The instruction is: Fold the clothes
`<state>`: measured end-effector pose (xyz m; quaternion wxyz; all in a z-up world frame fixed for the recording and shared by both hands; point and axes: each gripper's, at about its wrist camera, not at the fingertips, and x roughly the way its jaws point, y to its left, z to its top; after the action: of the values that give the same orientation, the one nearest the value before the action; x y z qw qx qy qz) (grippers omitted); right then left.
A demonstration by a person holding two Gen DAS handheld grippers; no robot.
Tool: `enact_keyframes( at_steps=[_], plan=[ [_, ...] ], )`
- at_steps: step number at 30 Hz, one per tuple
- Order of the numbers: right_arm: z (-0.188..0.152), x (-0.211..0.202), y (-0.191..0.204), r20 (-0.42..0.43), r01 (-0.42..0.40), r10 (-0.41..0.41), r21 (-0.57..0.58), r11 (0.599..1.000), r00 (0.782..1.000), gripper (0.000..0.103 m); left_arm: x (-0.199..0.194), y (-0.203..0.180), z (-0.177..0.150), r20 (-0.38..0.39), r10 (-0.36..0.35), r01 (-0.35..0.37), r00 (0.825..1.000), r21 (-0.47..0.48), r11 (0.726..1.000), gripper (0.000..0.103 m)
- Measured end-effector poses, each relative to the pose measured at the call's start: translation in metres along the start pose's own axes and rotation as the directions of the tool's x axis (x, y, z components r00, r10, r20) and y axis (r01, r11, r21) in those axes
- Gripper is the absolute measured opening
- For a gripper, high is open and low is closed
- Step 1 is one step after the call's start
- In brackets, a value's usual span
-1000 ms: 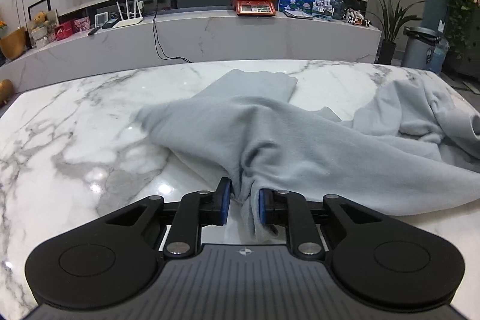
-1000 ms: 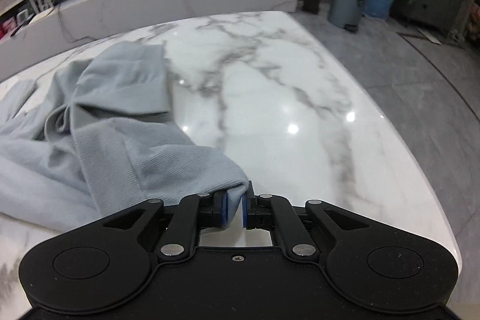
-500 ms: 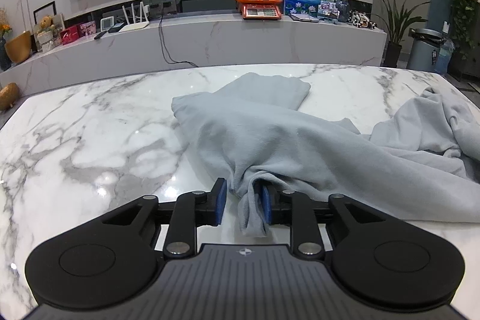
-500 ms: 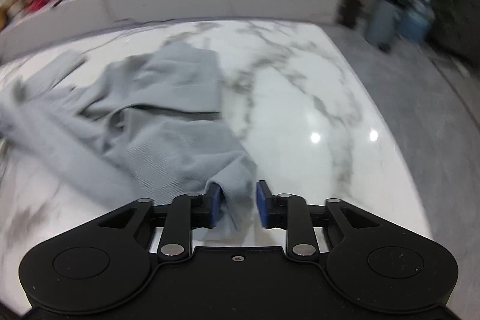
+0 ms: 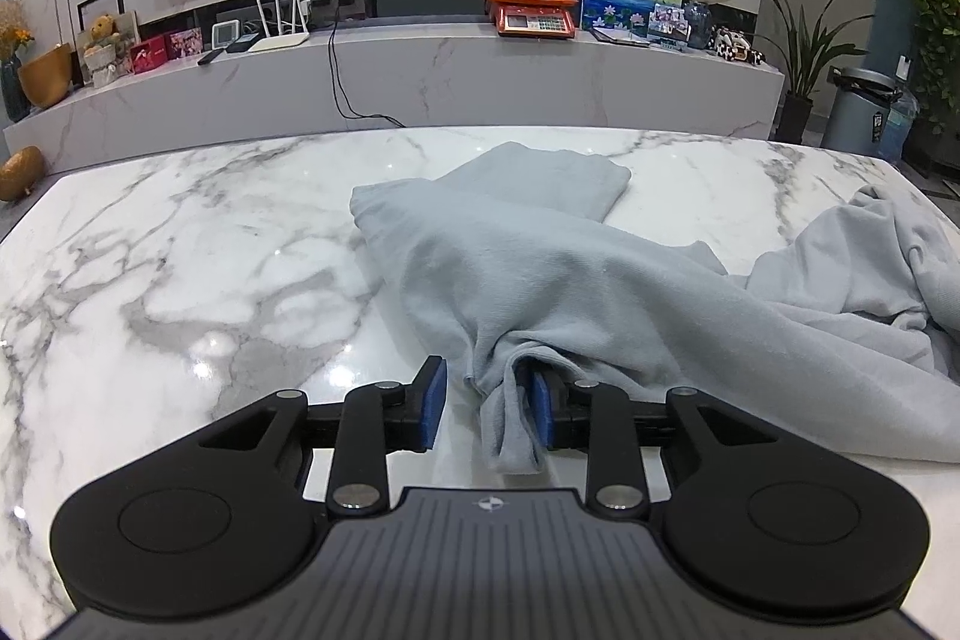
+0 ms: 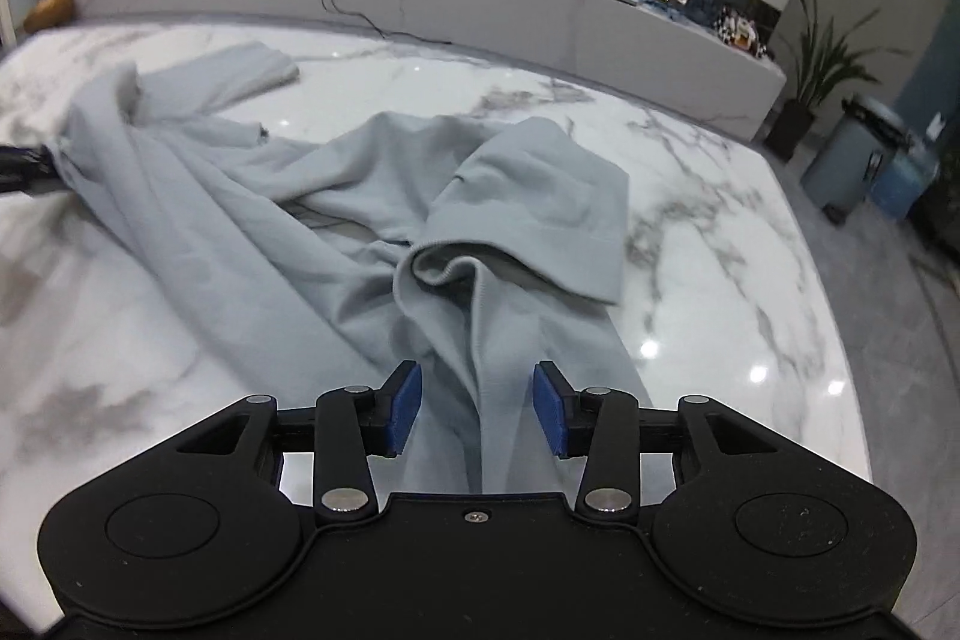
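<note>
Jaws of the left gripper (image 5: 487,415) stand apart, a bunched fold of the grey garment (image 5: 540,274) hanging between them against the right pad. Those of the right gripper (image 6: 474,415) are opening, cloth lying loose between them. Beyond, the garment sprawls crumpled across the marble surface (image 5: 180,280).

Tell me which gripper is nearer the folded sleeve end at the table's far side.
Left. The left gripper sits below the sleeve end; the right gripper, jaws opening, is farther across the gray sweater.
</note>
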<state>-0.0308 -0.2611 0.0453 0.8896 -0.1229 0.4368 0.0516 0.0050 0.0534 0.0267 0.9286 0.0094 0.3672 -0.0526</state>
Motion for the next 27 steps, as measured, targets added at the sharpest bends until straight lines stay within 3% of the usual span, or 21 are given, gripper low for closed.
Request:
enact_keyframes(
  at_steps=[1,2,3,7,11,18,22,23,25,27],
  plan=[
    [0.002,0.007,0.000,-0.006,0.009,-0.009,0.001,1.000,1.000,0.039,0.000,0.001,0.000,-0.002,-0.003,0.003,1.000,0.001,1.000,0.028],
    [0.003,0.010,-0.003,-0.007,0.016,-0.016,0.012,1.000,1.000,0.030,0.001,0.002,0.000,-0.003,-0.008,0.008,1.000,-0.002,1.000,0.028],
    [0.004,0.012,-0.009,0.001,0.025,-0.025,0.050,0.998,1.000,0.011,0.001,0.003,0.000,-0.004,-0.014,0.014,1.000,-0.005,1.000,0.028],
    [0.010,0.005,-0.050,0.029,0.049,-0.055,0.195,0.980,0.998,0.005,0.002,0.003,0.001,-0.003,-0.030,0.030,1.000,-0.006,1.000,0.021],
    [0.012,-0.003,-0.104,0.026,0.202,-0.218,0.285,0.937,0.976,0.004,0.000,0.001,0.002,0.005,-0.028,0.028,1.000,0.002,1.000,0.014],
    [0.001,0.021,-0.167,-0.074,0.323,-0.316,0.308,0.895,0.946,0.004,-0.003,-0.002,0.002,-0.015,-0.008,0.008,1.000,0.028,1.000,0.013],
    [-0.008,0.032,-0.177,-0.105,0.308,-0.290,0.331,0.892,0.951,0.009,-0.011,-0.002,0.001,-0.078,-0.012,0.017,0.997,0.060,0.998,0.023],
    [-0.009,0.030,-0.175,-0.092,0.299,-0.285,0.337,0.893,0.954,0.012,-0.016,0.000,0.002,-0.088,-0.020,0.025,0.996,0.051,0.998,0.030],
    [-0.012,0.016,-0.170,-0.037,0.294,-0.299,0.336,0.895,0.954,0.028,-0.027,0.004,0.006,-0.098,-0.044,0.047,0.994,0.028,0.998,0.041],
    [-0.012,0.003,-0.164,0.007,0.283,-0.303,0.336,0.898,0.953,0.031,-0.040,0.009,0.014,-0.079,-0.071,0.072,0.994,0.006,0.997,0.042]
  ],
)
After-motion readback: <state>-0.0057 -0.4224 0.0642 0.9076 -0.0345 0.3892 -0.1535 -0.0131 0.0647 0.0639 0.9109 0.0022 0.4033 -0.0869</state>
